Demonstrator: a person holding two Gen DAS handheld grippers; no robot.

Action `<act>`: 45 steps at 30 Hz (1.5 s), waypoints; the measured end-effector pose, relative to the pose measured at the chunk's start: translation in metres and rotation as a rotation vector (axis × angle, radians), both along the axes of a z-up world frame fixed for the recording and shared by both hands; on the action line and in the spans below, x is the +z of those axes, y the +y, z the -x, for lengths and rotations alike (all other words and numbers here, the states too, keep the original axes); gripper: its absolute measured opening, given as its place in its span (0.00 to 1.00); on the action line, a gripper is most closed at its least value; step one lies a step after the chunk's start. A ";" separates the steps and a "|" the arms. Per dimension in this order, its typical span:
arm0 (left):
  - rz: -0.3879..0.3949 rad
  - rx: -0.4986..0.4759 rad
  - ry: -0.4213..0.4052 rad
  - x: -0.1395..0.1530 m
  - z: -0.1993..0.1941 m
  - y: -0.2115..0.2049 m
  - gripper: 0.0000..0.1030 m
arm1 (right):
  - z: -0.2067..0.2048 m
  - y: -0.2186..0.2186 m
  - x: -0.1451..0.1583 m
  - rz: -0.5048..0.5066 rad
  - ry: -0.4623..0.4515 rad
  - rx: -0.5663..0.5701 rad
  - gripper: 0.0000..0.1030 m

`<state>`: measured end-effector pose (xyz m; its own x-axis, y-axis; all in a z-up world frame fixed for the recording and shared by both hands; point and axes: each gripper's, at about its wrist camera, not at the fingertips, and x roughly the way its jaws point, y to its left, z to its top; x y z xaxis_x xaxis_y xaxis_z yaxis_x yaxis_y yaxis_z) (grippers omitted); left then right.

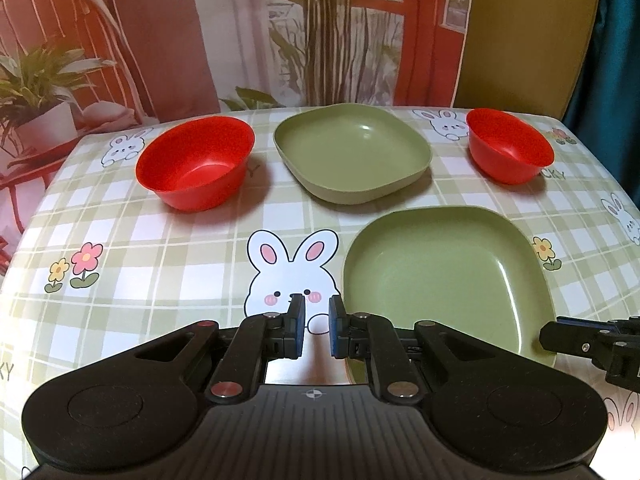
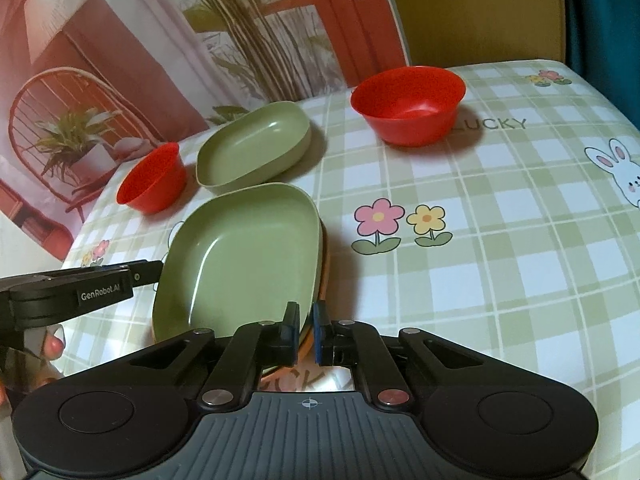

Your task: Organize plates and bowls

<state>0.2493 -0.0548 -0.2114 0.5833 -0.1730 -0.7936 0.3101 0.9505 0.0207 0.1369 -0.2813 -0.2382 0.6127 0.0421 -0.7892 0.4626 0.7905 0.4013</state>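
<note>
Two square green plates and two red bowls stand on the checked tablecloth. The far plate (image 1: 352, 152) (image 2: 252, 148) lies between a red bowl (image 1: 196, 160) (image 2: 152, 178) and another red bowl (image 1: 510, 146) (image 2: 408, 100). My right gripper (image 2: 307, 314) (image 1: 550, 334) is shut on the near rim of the near green plate (image 2: 240, 256) (image 1: 448, 276). An orange-brown edge shows under that plate's right rim. My left gripper (image 1: 317, 312) (image 2: 150, 270) hovers over the cloth just left of this plate, shut, with nothing between its pads.
A printed backdrop (image 1: 320, 32) hangs right behind the table's far edge. The tablecloth (image 2: 500, 240) falls away at its right edge. A person's fingers (image 2: 52, 344) hold the left gripper's handle.
</note>
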 end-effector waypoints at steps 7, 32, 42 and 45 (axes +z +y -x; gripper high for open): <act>-0.006 0.023 -0.024 0.004 0.000 0.002 0.13 | -0.007 -0.003 0.003 0.048 0.000 -0.004 0.25; -0.027 0.019 -0.018 -0.009 -0.015 -0.008 0.13 | -0.069 -0.017 -0.026 0.141 0.087 0.031 0.28; -0.054 0.033 0.007 -0.022 -0.018 -0.006 0.13 | -0.068 -0.022 -0.022 0.154 0.081 0.029 0.28; -0.041 0.046 0.022 -0.024 -0.019 -0.003 0.13 | -0.068 -0.022 -0.023 0.157 0.084 0.034 0.28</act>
<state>0.2680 -0.0574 -0.2351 0.5722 -0.1134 -0.8123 0.2667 0.9623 0.0535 0.2047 -0.3034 -0.2608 0.5443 -0.0660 -0.8363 0.4612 0.8563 0.2326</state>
